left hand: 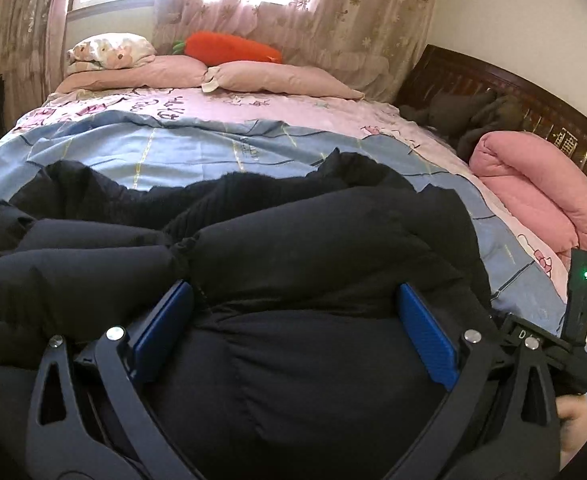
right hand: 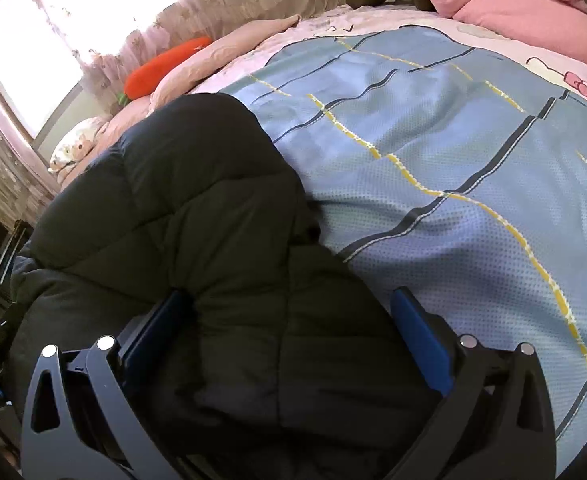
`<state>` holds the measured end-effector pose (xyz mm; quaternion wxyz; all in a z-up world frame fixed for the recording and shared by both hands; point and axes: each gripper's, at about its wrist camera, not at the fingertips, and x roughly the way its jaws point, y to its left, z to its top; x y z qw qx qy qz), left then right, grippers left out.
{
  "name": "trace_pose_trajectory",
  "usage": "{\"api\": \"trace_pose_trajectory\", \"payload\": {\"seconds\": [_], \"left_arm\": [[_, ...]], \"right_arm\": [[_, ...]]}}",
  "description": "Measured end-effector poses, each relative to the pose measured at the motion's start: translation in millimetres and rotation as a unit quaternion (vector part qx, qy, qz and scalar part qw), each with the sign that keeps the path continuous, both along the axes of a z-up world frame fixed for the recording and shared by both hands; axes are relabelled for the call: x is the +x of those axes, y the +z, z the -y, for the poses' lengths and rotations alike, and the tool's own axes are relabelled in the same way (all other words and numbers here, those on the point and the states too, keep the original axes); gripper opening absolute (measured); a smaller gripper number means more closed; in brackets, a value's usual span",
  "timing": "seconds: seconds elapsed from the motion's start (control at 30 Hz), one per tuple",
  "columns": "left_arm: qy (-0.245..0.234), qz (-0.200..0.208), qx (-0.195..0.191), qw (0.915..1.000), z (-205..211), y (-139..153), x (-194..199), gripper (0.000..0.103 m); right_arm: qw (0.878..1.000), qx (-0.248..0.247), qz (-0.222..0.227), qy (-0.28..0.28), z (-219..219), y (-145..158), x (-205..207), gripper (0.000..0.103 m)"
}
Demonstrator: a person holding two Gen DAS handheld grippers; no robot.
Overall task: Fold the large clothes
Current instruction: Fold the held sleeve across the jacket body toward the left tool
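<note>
— Left wrist view: what was seen of the left tool (left hand: 293,312), and where was the coat (left hand: 293,240)?

— The left tool's blue pads (left hand: 425,336) were spread wide, with a fat bulge of the black padded coat swelling up between them. Whether the pads were pressed into the padding or only set beside it could not be told. The coat was heaped on the blue checked bedcover (left hand: 173,148), on the near part of the bed, with a ribbed knit part (left hand: 229,196) rumpled at its far side.

— And the right wrist view?

— Much the same was shown. The right tool (right hand: 289,320) was spread as well, its pads (right hand: 417,340) straddling a quilted fold at the coat's edge, where black cloth met bedcover. Nothing was pinched outright in either view.

— What could go wrong from there?

— Slippery, puffy padding was judged likely to squeeze out if the pads were closed on the bulge alone, so only an outer layer might be caught and the rest left behind. If the bedcover were nipped together with the coat's edge on the right side, it could be dragged up with the fold. An uneven lift by the two tools might leave the coat twisted. The pink quilt (left hand: 533,184) and pillows (left hand: 277,76) were well apart, so no snagging there was expected.
</note>
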<state>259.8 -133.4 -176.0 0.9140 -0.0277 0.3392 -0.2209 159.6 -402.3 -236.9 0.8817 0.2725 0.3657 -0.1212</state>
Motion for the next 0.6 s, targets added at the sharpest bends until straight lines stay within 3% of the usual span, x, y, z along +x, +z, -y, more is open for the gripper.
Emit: {"api": "trace_pose_trajectory", "payload": {"seconds": [0.3,0.6], "left_arm": [[0.018,0.014,0.035,0.9991,8.2,-13.1,-6.0,0.101],[0.024,0.012,0.071,0.9971,13.0,-15.6,-8.5,0.101]], "right_arm": [[0.994,-0.101,-0.024,-0.022,-23.2,-3.3,9.4,0.102],[0.992,-0.120,-0.033,-0.029,-22.7,-6.3,7.2,0.102]]}}
